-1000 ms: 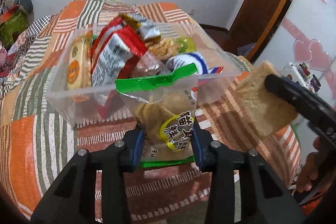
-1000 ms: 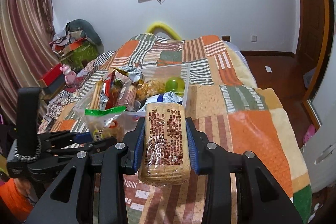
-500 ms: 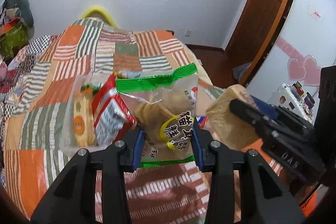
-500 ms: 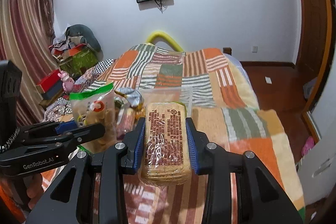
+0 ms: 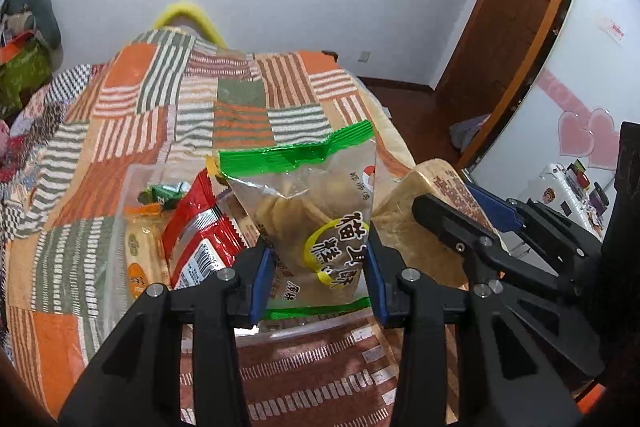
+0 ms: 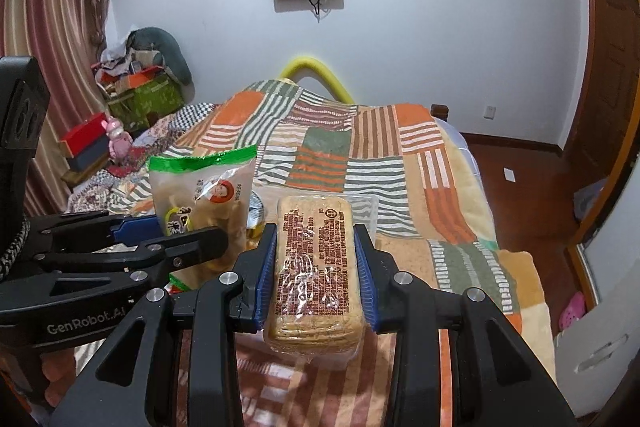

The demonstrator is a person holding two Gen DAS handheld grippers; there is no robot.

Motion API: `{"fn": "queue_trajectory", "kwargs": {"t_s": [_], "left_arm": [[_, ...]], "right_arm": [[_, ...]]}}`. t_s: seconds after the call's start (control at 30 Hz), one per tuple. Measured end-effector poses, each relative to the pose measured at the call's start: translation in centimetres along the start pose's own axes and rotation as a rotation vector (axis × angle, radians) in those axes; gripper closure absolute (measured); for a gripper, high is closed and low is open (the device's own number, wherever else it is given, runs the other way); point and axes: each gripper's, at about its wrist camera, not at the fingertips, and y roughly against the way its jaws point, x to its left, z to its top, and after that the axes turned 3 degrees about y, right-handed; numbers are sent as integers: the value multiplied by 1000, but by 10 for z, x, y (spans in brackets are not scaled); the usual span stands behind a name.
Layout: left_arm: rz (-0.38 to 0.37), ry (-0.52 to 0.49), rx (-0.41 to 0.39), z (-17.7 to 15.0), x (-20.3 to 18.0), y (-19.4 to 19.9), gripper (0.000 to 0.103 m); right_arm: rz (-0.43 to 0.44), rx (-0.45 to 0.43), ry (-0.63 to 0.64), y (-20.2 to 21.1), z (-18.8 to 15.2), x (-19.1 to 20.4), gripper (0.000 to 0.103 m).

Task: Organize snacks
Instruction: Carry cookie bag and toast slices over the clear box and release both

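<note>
My left gripper (image 5: pixel 318 275) is shut on a clear cracker bag with green seams (image 5: pixel 312 211), held upright above a clear plastic bin (image 5: pixel 124 219) on the bed. The bin holds a red snack packet (image 5: pixel 200 231), a yellow biscuit pack (image 5: pixel 138 259) and other snacks. My right gripper (image 6: pixel 316 271) is shut on a wrapped tan biscuit block (image 6: pixel 316 267), held just right of the left gripper; the block also shows in the left wrist view (image 5: pixel 424 219). The cracker bag shows in the right wrist view (image 6: pixel 204 195) with the left gripper (image 6: pixel 192 239).
The bin rests on a bed with an orange, green and striped patchwork quilt (image 6: pixel 360 155). Cluttered boxes (image 6: pixel 140 95) stand at the left wall. A wooden door (image 5: pixel 516 11) and floor are to the right of the bed.
Both grippers have risen and drawn back with their snacks. The bin has dropped lower in both views and the two grippers now sit closer together.
</note>
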Motion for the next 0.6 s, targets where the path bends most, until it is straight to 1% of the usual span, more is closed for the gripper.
{"fn": "queue_trajectory", "kwargs": {"t_s": [0.07, 0.13, 0.2, 0.3, 0.37, 0.4, 0.5, 0.6], "left_arm": [[8, 7, 8, 0, 2, -4, 63], [18, 9, 1, -2, 3, -5, 60], [35, 7, -11, -3, 4, -3, 52], [41, 5, -41, -5, 7, 4, 43], [37, 6, -52, -6, 7, 11, 42], [34, 5, -55, -6, 7, 14, 42], [36, -11, -85, -8, 3, 31, 42], [40, -28, -128, -11, -1, 55, 42]], "right_arm": [[9, 7, -3, -5, 1, -2, 70], [15, 20, -13, -11, 1, -3, 70], [22, 38, -26, -15, 1, -5, 69], [30, 34, -47, -10, -1, -7, 68], [19, 24, -43, -4, 0, -7, 60], [14, 18, -39, 0, 0, -7, 58], [9, 0, -26, 10, 3, -6, 57], [-3, -28, -4, 29, 5, -1, 57]]}}
